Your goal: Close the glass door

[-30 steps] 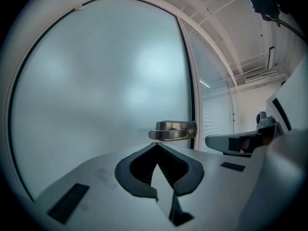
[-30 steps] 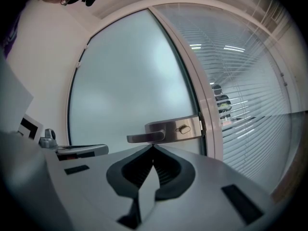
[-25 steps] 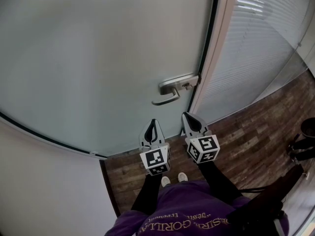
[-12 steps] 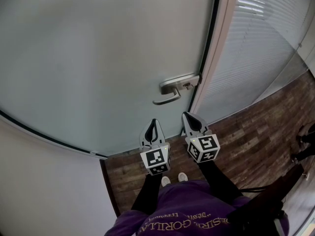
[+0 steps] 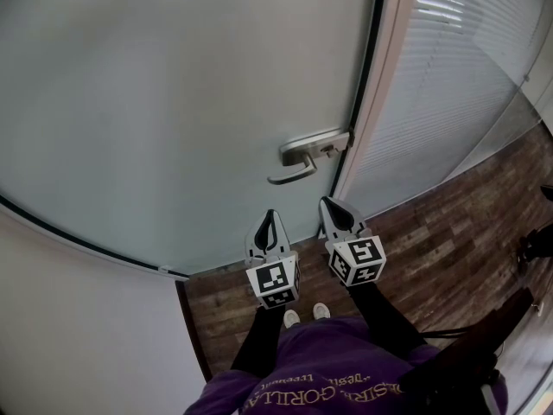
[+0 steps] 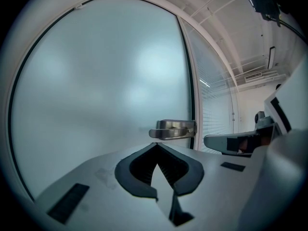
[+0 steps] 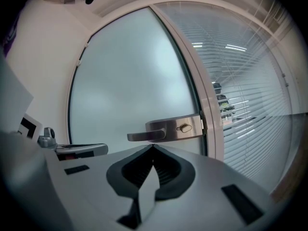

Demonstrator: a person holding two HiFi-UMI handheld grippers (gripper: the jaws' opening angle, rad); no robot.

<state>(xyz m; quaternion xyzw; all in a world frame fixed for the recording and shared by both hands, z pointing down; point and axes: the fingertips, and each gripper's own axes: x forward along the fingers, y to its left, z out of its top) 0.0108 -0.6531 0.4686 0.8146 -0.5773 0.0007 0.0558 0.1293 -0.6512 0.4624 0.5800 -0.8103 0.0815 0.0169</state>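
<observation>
The frosted glass door (image 5: pixel 173 102) fills the upper left of the head view, its right edge lying against the pale frame (image 5: pixel 380 85). Its metal lever handle (image 5: pixel 298 164) sits on a lock plate at that edge, also in the left gripper view (image 6: pixel 171 129) and the right gripper view (image 7: pixel 159 130). My left gripper (image 5: pixel 269 217) is shut and empty, a short way below the handle and apart from it. My right gripper (image 5: pixel 329 206) is shut and empty too, beside the left one, just below the handle near the frame.
A glass panel with white slatted blinds (image 5: pixel 458 76) stands right of the frame. A white wall (image 5: pixel 78 318) is at the lower left. Dark wood plank flooring (image 5: pixel 432 249) runs under the person's feet (image 5: pixel 304 315). A dark object (image 5: pixel 536 245) lies at the right edge.
Both grippers and the door have kept still. The dark object at the right edge of the floor has slid further out of view.
</observation>
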